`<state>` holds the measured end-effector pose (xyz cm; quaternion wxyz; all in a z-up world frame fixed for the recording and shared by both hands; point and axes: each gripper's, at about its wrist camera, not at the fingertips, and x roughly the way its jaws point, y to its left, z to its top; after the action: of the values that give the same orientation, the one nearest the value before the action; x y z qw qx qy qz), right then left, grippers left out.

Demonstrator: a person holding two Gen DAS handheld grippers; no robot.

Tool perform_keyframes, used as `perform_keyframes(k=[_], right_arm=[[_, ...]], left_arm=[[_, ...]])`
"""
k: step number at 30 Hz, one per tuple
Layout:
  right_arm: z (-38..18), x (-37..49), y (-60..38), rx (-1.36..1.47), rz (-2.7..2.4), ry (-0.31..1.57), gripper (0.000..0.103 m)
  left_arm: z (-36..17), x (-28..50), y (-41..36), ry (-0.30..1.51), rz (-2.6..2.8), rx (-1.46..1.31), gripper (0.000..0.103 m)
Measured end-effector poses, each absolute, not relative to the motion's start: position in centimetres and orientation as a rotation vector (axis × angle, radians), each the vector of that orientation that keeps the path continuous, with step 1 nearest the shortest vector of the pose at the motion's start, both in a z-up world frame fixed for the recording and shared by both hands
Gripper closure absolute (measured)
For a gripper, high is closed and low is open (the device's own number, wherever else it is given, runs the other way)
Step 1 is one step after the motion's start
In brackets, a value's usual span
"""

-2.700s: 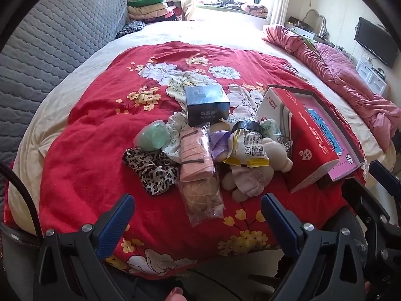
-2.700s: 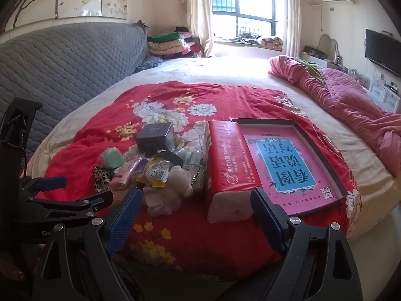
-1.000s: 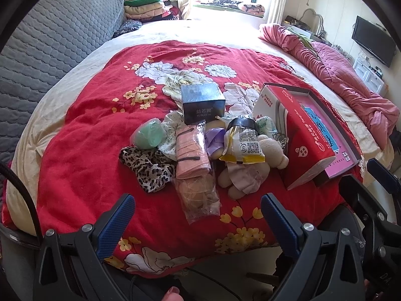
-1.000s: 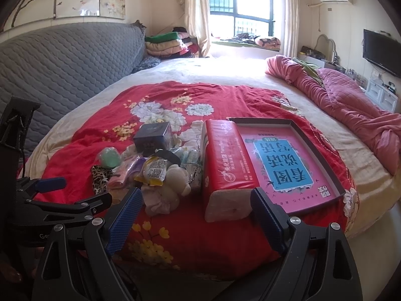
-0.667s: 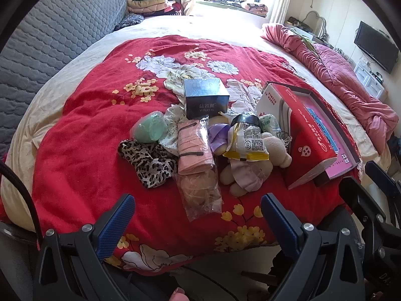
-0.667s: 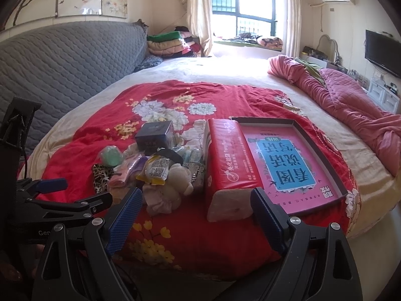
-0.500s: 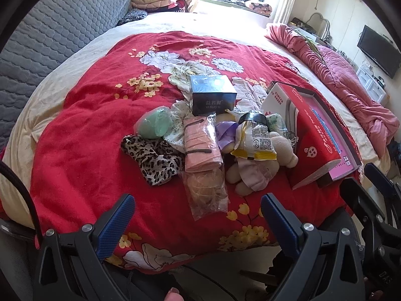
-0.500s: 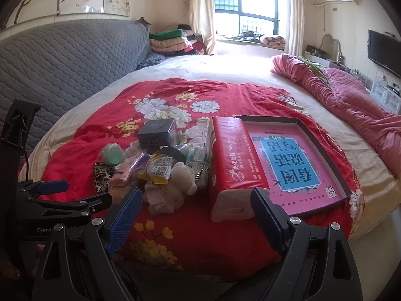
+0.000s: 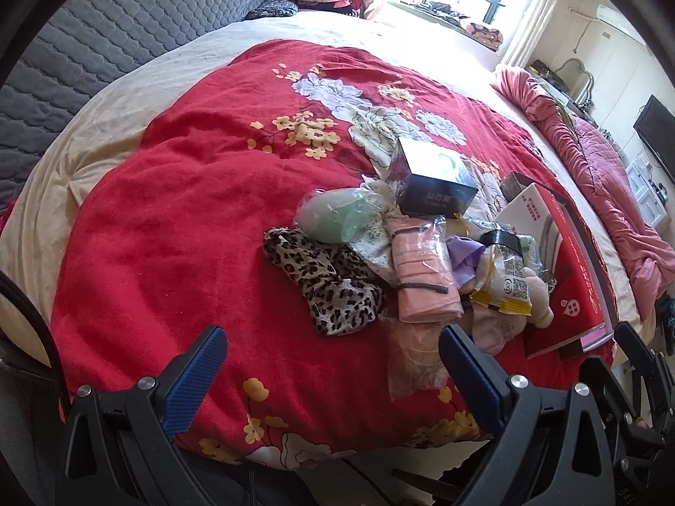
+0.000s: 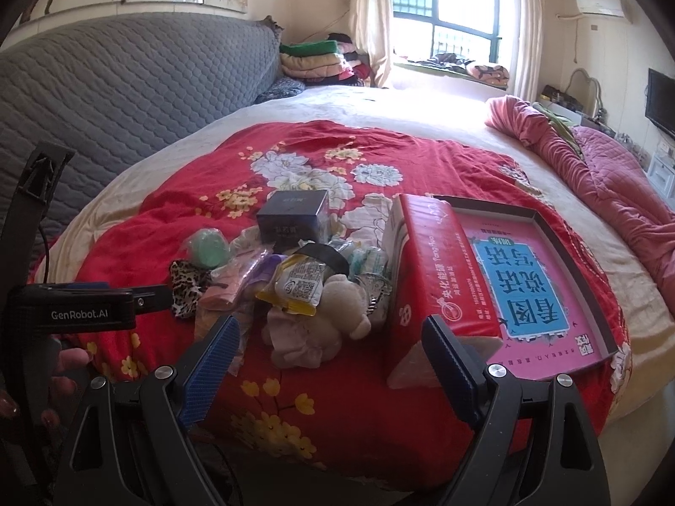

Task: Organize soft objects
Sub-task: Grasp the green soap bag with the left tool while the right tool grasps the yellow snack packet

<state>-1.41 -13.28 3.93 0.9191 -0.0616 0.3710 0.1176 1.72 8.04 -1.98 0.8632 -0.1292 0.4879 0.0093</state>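
Observation:
A heap of soft things lies on the red floral blanket (image 9: 177, 219): a leopard-print cloth (image 9: 325, 282), a green pouch in clear wrap (image 9: 333, 217), a pink folded cloth in a clear bag (image 9: 422, 274), a beige plush toy (image 10: 341, 308) and a yellow snack packet (image 10: 299, 286). My left gripper (image 9: 333, 350) hangs open above the blanket's near edge, just short of the leopard cloth, holding nothing. Nearer the plush toy, my right gripper (image 10: 331, 337) is open and empty too. The left gripper's body (image 10: 80, 308) shows at the left of the right wrist view.
A dark box (image 9: 434, 189) stands behind the heap. A red carton (image 10: 438, 270) leans on a shallow pink-lined box lid (image 10: 544, 278) to the right. A grey quilted headboard (image 10: 126, 92), folded blankets (image 10: 316, 59) and a pink quilt (image 10: 611, 168) ring the bed.
The left wrist view has swung left and come closer, so the heap now sits right of centre. The right gripper has edged forward slightly. Both stay open and empty.

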Motion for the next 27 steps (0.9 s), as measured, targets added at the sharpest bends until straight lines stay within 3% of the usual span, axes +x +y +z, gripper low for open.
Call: perform_keyframes(k=[27], right_arm=[[-0.4,7.6,-8.1,-0.388,0.264,0.873,0.014]], left_arm=[[-4.5,8.6,11.2,1.001,0.021,-0.273,0.008]])
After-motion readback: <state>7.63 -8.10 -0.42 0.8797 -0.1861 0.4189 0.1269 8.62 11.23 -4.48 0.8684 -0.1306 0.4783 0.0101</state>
